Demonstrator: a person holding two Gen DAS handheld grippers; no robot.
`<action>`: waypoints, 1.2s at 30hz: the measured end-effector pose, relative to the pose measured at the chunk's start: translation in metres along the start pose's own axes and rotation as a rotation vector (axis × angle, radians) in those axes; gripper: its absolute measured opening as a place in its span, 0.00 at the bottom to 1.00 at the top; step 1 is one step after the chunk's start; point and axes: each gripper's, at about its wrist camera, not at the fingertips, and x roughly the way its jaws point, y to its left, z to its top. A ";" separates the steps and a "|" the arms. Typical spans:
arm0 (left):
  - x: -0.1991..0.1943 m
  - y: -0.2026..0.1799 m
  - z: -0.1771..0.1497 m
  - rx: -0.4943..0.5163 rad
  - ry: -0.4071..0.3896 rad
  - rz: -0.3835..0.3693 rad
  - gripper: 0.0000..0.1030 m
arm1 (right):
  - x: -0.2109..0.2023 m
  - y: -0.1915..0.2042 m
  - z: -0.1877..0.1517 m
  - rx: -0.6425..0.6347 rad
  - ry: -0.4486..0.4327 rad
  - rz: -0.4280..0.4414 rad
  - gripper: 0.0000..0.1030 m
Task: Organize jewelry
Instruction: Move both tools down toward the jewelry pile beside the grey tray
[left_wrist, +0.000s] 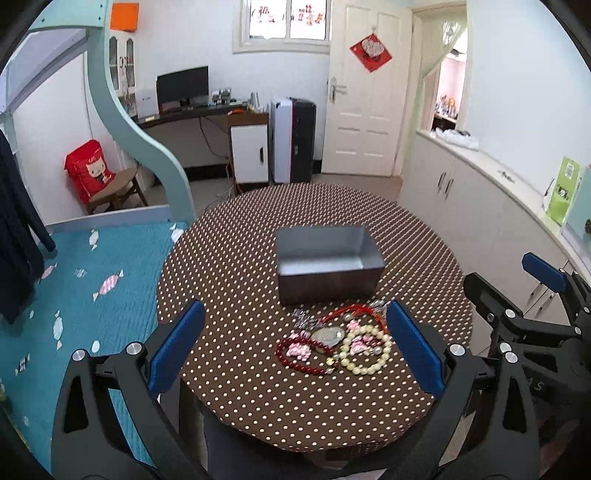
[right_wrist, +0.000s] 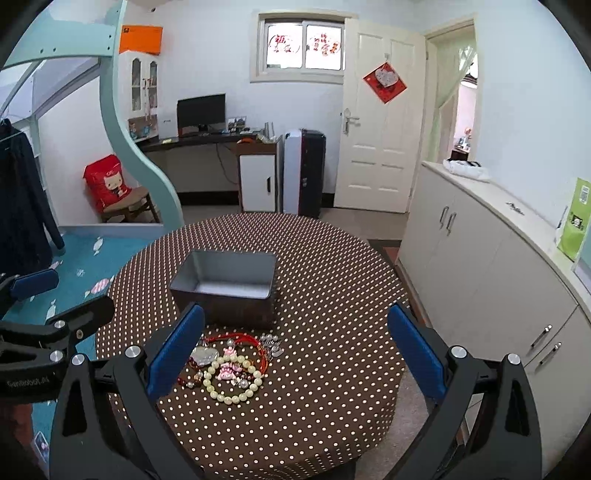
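Both jaws wide apart, empty; jewelry pile (left_wrist: 334, 341) sits between left gripper (left_wrist: 295, 347) fingers, tin (left_wrist: 328, 266) just beyond as likely drop spot; right gripper (right_wrist: 295, 350) hovers beside

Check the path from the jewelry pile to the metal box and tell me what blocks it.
Nothing visible blocks it. The jewelry pile lies on the dotted tablecloth just in front of the open metal box, with only bare cloth between them. Both the left gripper and right gripper hover open, holding nothing.
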 end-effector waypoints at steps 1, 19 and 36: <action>0.003 0.001 -0.001 -0.002 0.006 0.003 0.95 | 0.003 0.000 -0.001 0.000 0.010 0.006 0.93; 0.071 0.017 -0.023 0.003 0.134 0.052 0.95 | 0.054 -0.009 -0.031 0.014 0.122 0.034 0.93; 0.122 0.033 -0.053 -0.023 0.249 0.059 0.95 | 0.107 -0.004 -0.070 -0.028 0.318 0.122 0.51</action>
